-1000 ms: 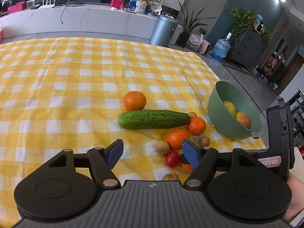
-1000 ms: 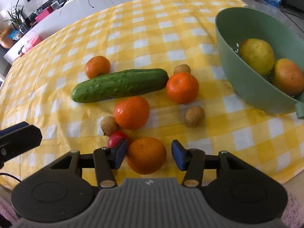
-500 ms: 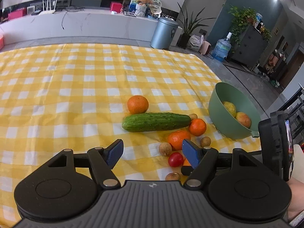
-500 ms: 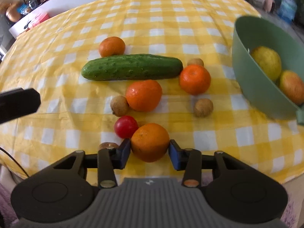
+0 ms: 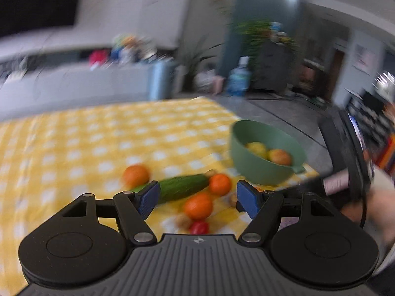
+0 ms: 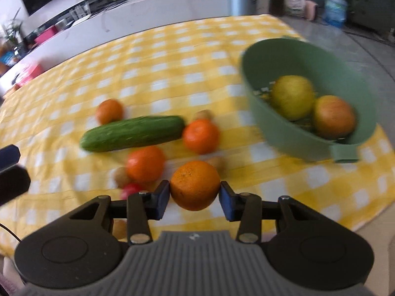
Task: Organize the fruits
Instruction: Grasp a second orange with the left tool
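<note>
1. The right gripper (image 6: 195, 196) has its fingers clamped on an orange (image 6: 195, 185), just above the table (image 6: 172, 56).
2. The left gripper (image 5: 195, 194) is empty, fingers apart.
3. Carry the orange level over the green bowl (image 6: 271, 56), lower it beside the two fruits there, then release gently.

Left claw (image 5: 197, 196) jaws wide apart, nothing between the pads; view is motion-blurred. Just ahead on the yellow-checked table (image 5: 74, 148): cucumber (image 5: 184, 188), three oranges (image 5: 136, 175) (image 5: 220, 184) (image 5: 198, 205), and a red cherry tomato (image 5: 199, 227) nearest the claw body. Green bowl (image 5: 249, 167) ahead-right holds two fruits. Right claw's black body (image 5: 345, 172) at far right.
</note>
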Tool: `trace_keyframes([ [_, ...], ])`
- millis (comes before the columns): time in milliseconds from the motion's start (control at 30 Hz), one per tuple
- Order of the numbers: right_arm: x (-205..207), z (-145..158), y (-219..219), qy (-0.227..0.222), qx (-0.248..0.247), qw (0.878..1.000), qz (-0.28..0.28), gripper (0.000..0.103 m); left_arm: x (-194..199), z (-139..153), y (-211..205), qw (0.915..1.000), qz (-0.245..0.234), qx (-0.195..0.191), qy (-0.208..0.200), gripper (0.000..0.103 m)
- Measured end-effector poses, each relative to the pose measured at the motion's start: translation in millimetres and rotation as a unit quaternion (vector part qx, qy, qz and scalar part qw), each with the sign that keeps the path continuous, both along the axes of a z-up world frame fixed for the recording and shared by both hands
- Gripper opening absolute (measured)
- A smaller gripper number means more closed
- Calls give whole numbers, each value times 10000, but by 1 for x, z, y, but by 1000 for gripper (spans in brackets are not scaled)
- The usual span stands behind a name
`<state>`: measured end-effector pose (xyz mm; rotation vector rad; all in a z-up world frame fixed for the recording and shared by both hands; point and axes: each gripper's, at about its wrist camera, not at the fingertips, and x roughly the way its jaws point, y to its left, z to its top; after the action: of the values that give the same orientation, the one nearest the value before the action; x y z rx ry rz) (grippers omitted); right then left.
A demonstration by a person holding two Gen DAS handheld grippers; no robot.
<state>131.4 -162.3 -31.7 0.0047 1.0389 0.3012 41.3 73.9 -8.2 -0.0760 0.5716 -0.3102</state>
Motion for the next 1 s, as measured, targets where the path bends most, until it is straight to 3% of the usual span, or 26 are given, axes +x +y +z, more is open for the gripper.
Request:
trace_keyframes([
  [200,5,2,-30,-84,214,9993,-290,41,24,-29,-42,9967,-433,684,106,83],
  [367,11,-4,-38,64,542,9984,-177,41,43,-52,-73,9895,-364,1381,216,77],
  [467,12,-4,-40,34,591,9981,-182,41,49,-64,-80,9854,-641,1534,365,77],
  [867,9,-3,-39,1,909,9957,174,41,74,-89,-89,9704,-254,2343,528,77],
  [1000,9,-4,-40,20,957,9952,179,41,78,-94,-93,9652,-166,2538,603,69],
])
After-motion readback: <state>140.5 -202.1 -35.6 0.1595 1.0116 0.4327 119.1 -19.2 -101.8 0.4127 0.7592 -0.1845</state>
